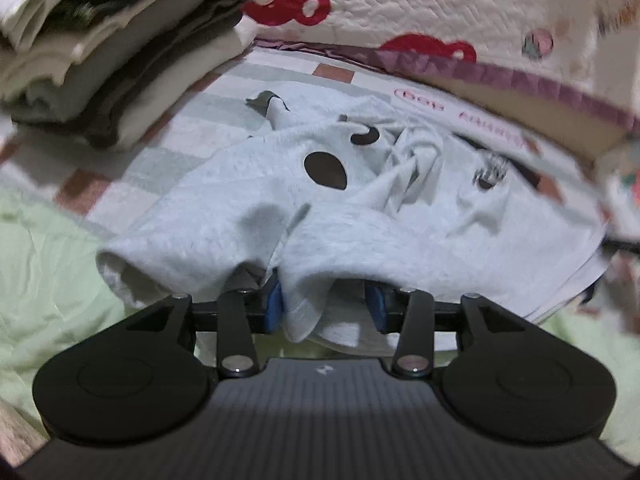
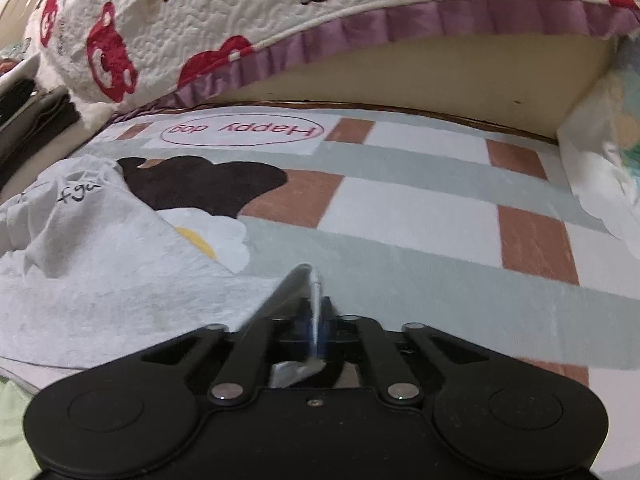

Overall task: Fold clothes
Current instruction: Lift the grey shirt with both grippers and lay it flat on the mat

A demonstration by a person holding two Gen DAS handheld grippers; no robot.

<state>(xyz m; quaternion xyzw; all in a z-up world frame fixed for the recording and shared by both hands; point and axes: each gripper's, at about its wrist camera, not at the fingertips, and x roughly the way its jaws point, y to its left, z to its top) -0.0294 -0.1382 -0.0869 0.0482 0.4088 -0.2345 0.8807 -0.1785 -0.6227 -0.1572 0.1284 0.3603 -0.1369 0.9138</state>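
A light grey garment [image 1: 320,208] with dark oval prints lies crumpled on the checked bed sheet [image 1: 176,132]. My left gripper [image 1: 326,304] is open, its blue pads [image 1: 274,306] apart, with the garment's near hem bunched between and over them. In the right wrist view the same grey garment [image 2: 100,272] lies flat at the left, with black lettering. My right gripper [image 2: 314,320] is shut on a thin corner of the grey fabric [image 2: 296,280], held just above the sheet [image 2: 400,208].
A stack of folded clothes [image 1: 100,60] stands at the back left. A quilted pillow with red bear prints [image 2: 200,32] lies along the back. A pale green cover [image 1: 44,264] lies at the near left. A white bundle [image 2: 600,168] sits at the right.
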